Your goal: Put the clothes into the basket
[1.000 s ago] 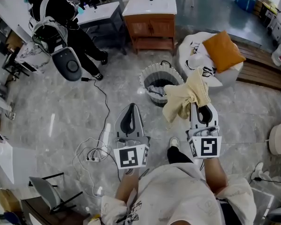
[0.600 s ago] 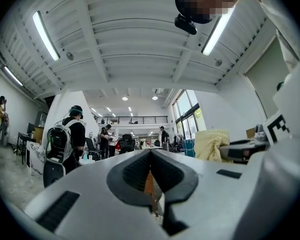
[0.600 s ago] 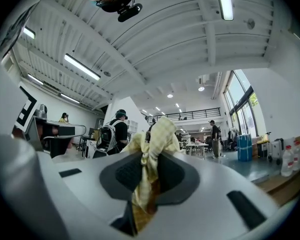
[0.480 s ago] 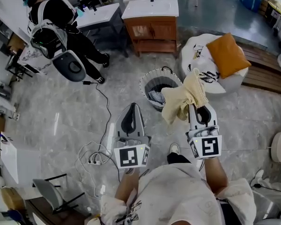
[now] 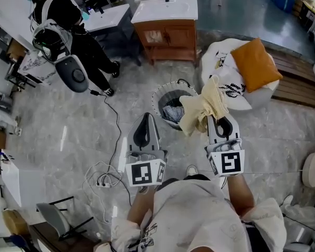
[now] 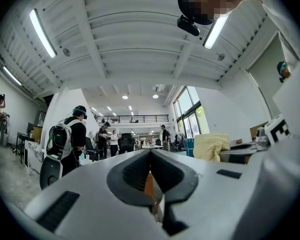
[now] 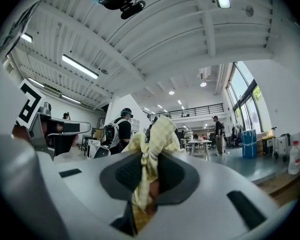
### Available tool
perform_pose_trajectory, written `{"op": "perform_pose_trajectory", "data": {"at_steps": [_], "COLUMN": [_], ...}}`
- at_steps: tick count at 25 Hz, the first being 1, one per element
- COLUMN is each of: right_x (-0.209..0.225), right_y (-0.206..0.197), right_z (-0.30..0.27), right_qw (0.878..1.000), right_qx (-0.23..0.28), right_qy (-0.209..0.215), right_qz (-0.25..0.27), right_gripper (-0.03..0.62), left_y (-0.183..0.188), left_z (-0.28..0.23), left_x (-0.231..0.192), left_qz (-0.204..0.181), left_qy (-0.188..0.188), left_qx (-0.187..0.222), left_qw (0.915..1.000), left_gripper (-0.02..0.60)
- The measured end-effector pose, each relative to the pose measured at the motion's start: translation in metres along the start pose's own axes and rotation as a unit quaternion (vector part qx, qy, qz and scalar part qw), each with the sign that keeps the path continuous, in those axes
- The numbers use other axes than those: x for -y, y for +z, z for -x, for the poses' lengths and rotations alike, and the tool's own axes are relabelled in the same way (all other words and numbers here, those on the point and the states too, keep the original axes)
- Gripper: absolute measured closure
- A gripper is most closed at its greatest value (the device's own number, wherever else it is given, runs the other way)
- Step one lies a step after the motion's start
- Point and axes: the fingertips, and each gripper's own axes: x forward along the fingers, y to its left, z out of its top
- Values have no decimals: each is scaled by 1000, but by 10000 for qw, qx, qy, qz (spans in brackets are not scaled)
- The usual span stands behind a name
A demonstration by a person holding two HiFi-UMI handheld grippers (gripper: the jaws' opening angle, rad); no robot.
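My right gripper (image 5: 212, 117) is shut on a pale yellow cloth (image 5: 202, 107), which bunches over its tips and hangs toward the basket's right rim. In the right gripper view the same cloth (image 7: 152, 149) is pinched between the dark pads. The round striped basket (image 5: 158, 94) stands on the floor just ahead, with dark and light clothes (image 5: 173, 112) inside. My left gripper (image 5: 146, 116) is shut and empty, held level left of the basket; in the left gripper view its pads (image 6: 150, 171) meet with nothing between them.
A white beanbag (image 5: 227, 77) with an orange cushion (image 5: 254, 58) lies right of the basket. A wooden vanity (image 5: 167, 28) stands behind it. A person with a backpack (image 5: 52, 35) stands far left. Cables and a power strip (image 5: 102, 180) lie on the floor left of me.
Both grippers have moved forward toward the basket, the right one carrying the yellow cloth. The basket now lies closer to the gripper tips. Neither grip has changed.
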Motion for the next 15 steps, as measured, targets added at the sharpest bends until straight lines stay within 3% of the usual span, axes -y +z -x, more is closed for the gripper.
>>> {"op": "perform_pose_trajectory", "data": {"at_steps": [15], "right_x": [23], "right_y": [-31], "right_z": [-63], "right_qw": [9997], "right_qx": [-212], "right_qy": [-19], "right_qz": [-93], "right_gripper": [553], "left_y": [-37], "left_z": [-67], "left_x": [-17], "left_qz": [192], "left_qy": [-107], "left_qx": [-195], "left_qw": [9996], "left_gripper": [580]}}
